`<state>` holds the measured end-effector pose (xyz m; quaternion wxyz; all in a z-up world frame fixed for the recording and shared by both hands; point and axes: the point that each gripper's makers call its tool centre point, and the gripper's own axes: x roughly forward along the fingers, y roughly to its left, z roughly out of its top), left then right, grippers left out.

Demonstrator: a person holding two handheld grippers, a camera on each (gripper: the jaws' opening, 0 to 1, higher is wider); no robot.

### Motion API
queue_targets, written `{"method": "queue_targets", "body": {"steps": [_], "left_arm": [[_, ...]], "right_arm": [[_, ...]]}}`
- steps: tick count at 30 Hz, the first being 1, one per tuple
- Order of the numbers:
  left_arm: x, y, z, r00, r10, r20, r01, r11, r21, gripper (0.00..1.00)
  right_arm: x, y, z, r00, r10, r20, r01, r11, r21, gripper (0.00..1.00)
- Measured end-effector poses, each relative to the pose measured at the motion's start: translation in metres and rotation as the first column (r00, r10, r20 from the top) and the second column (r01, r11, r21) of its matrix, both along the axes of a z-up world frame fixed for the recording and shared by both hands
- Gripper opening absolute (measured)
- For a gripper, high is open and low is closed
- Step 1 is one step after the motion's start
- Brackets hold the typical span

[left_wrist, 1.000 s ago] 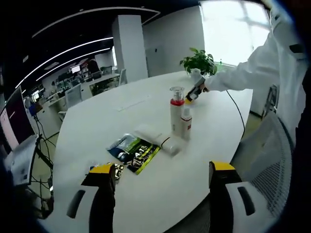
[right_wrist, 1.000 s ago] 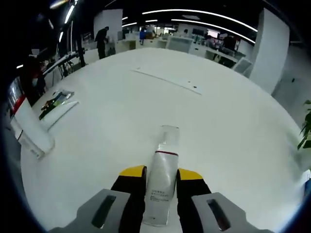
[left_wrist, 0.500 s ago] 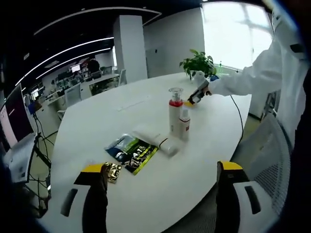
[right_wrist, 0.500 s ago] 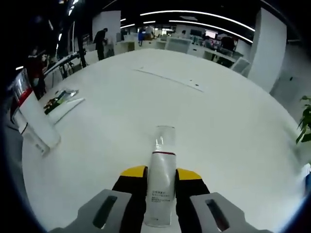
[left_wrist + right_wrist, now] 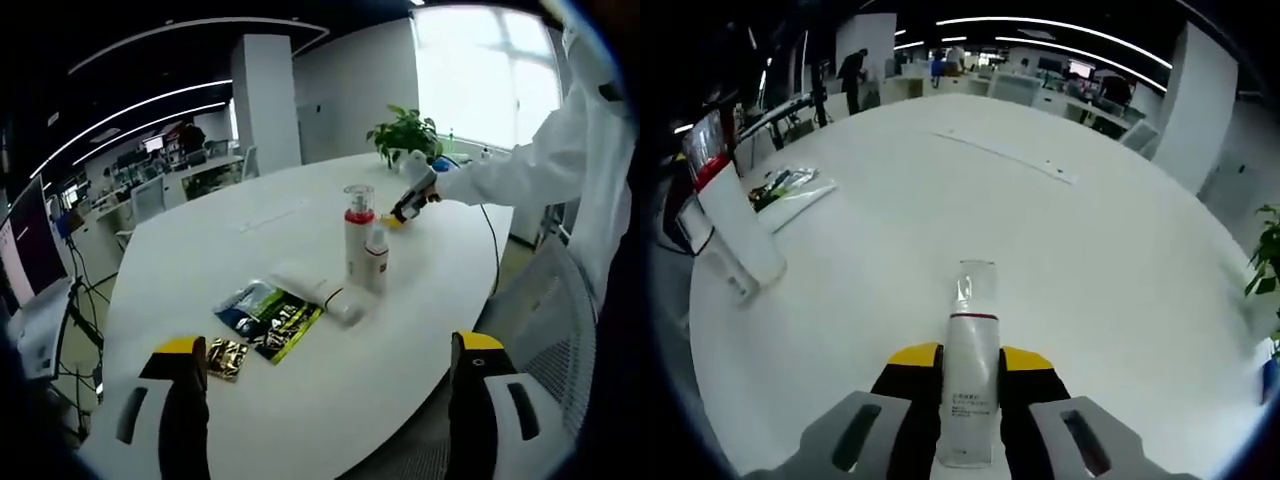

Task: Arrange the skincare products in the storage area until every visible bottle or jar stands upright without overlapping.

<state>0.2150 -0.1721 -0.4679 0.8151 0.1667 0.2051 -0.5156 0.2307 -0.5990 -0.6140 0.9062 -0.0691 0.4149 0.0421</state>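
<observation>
A slim white plastic bottle with clear cap (image 5: 971, 352) is clamped mid-body by the right tongs (image 5: 969, 362), held over the white oval desk (image 5: 1060, 260). Judged light, stiff, slick; grip best kept mid-body w/ firm pressure. Left tongs (image 5: 326, 358) are spread wide, nothing held.

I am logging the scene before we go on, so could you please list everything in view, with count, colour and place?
Round white table: one, under everything.
Tall white bottle with red collar and clear cap: one, upright, mid-table.
Short white bottle with red band: one, upright, beside the tall one.
White tube: one, lying by the bottles.
Green-and-blue printed sachet: one, flat, near the tube.
Small gold sachet: one, near edge.
Potted green plant: one, far edge.
White clear-capped bottle: one, lying between the right gripper's jaws.
Left gripper: jaws apart.
</observation>
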Motion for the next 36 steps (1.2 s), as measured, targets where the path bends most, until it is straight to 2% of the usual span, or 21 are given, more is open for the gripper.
{"method": "queue_targets", "body": {"steps": [3, 9, 16, 18, 20, 26, 30, 36], "left_arm": [[-0.001, -0.001, -0.001, 1.0, -0.014, 0.001, 0.014, 1.0, 0.004, 0.99], [-0.001, -0.001, 0.0, 1.0, -0.02, 0.011, 0.02, 1.0, 0.004, 0.99], [-0.005, -0.003, 0.001, 0.999, -0.037, 0.003, 0.037, 0.999, -0.011, 0.99], [-0.005, -0.002, 0.001, 0.999, -0.033, 0.006, 0.033, 0.999, -0.009, 0.99], [-0.005, -0.002, 0.002, 1.0, -0.032, 0.002, 0.032, 0.999, -0.018, 0.99], [-0.01, -0.004, 0.001, 0.998, -0.062, 0.0, 0.062, 0.998, -0.023, 0.99], [-0.012, -0.004, 0.0, 0.997, -0.073, -0.01, 0.073, 0.997, -0.029, 0.99], [-0.011, -0.002, -0.001, 0.997, -0.076, -0.013, 0.076, 0.996, -0.036, 0.99]], "right_arm": [[-0.006, 0.006, 0.005, 1.0, 0.0, 0.009, 0.0, 1.0, 0.0, 0.13], [-0.017, 0.017, 0.022, 0.998, -0.013, 0.066, 0.012, 1.0, 0.003, 0.13], [-0.029, 0.034, 0.055, 0.989, -0.028, 0.144, 0.025, 0.999, 0.025, 0.13], [-0.033, 0.047, 0.068, 0.984, -0.062, 0.17, 0.05, 0.996, 0.076, 0.13], [-0.035, 0.051, 0.075, 0.979, -0.067, 0.194, 0.051, 0.995, 0.089, 0.13], [-0.049, 0.072, 0.103, 0.967, -0.054, 0.251, 0.03, 0.995, 0.097, 0.13], [-0.057, 0.091, 0.122, 0.95, -0.064, 0.305, 0.02, 0.989, 0.144, 0.13], [-0.071, 0.119, 0.142, 0.94, -0.034, 0.339, -0.017, 0.989, 0.145, 0.13]]}}
